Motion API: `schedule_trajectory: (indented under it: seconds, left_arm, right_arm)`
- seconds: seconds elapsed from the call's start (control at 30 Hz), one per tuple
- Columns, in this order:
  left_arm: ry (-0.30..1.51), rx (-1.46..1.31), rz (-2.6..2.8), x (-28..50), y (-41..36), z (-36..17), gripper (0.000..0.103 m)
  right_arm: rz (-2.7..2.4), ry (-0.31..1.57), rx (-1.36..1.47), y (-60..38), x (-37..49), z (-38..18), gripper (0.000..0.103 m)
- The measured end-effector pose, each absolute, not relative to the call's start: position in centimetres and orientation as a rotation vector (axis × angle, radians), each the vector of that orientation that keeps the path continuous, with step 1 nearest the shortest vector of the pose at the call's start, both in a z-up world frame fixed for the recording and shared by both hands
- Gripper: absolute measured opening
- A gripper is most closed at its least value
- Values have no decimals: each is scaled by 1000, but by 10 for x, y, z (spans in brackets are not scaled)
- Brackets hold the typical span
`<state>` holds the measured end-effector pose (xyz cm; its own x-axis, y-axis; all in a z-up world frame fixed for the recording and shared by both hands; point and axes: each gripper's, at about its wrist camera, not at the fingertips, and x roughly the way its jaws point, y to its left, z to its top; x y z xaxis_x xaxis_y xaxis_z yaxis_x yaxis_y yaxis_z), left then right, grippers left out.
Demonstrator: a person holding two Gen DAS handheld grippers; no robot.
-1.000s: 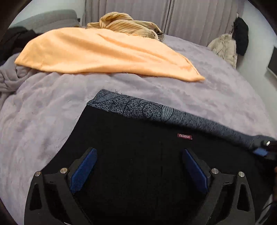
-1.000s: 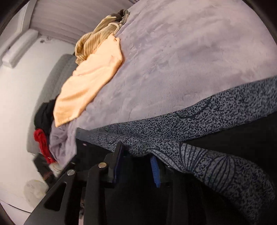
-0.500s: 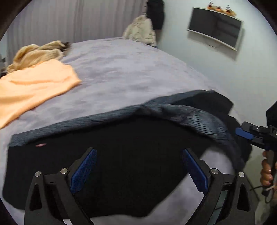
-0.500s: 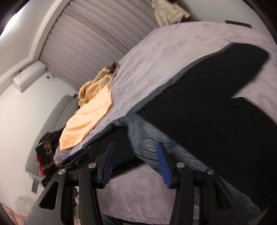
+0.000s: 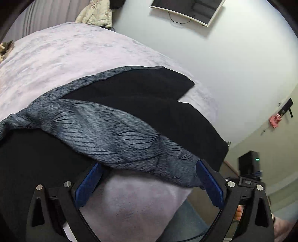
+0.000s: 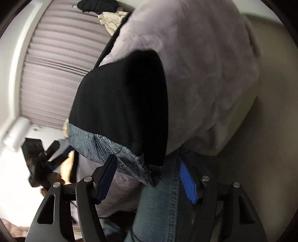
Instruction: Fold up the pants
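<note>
since a second ago my right gripper (image 6: 147, 178) let go of the patterned waistband (image 6: 111, 149) and both hands swung toward the legs. both grippers wide, holding nothing; left gripper (image 5: 149, 184) hovers by the band. pants (image 5: 149, 104) lie on the bed (image 5: 74, 52). next: pinch both hems evenly, fold them flat.

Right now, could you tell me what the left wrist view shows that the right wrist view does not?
Only the left wrist view shows the wall-mounted screen, the pink item hanging on the wall and the open left gripper from behind. Only the right wrist view shows the air conditioner, the jeans leg and the open right gripper. Both show the black pants with their grey patterned waistband on the purple blanket, and the beige jacket.
</note>
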<state>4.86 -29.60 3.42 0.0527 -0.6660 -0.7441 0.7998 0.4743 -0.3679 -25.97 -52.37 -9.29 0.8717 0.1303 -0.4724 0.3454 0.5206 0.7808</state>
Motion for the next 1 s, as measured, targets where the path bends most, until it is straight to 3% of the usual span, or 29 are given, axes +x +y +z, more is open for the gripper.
schedule_trajectory:
  seconds: [0.03,0.07,0.1,0.2,0.4,0.5,0.53,0.63,0.7,0.93,1.0]
  left_arm:
    - [1035,162,-1123,49,-300,32,99]
    - [1043,158,-1108,50,-305,29,99]
    - [1050,144,-1096,51,-308,29,99]
    - [1039,96,-1118,55,-315,42,99]
    - [926,127,-1086,77,-342,80,99]
    - [925,51,-1053,104,-347,97,99]
    - [921,26,-1030,112,-346,103,99]
    - [846,2,-950,130,-333,121,99]
    - [822,9,-909,137,-321,127,99]
    - [835,279,-665,151,-279,66,99]
    - [926,303,-616,161,-266,35,99]
  right_arm:
    - [-85,490,1073,-528,-258,-98,50]
    - [-36,464,1110,-531,-256,-99,25]
    - [22,427,1134,-531,-253,-95,14]
    - [97,370,1056,-523,-249,-51,14]
    - [204,250,810,-541,-204,92,14]
    - [133,299,742,-565,-150,150,14]
    - [82,337,737,-572,-131,159,14]
    - [-93,448,696,-591,-73,170,30]
    - [-155,494,667,-601,-44,162,78]
    - [-250,452,737,-646,-73,113,74]
    - [-314,455,741,-649,-96,102,61]
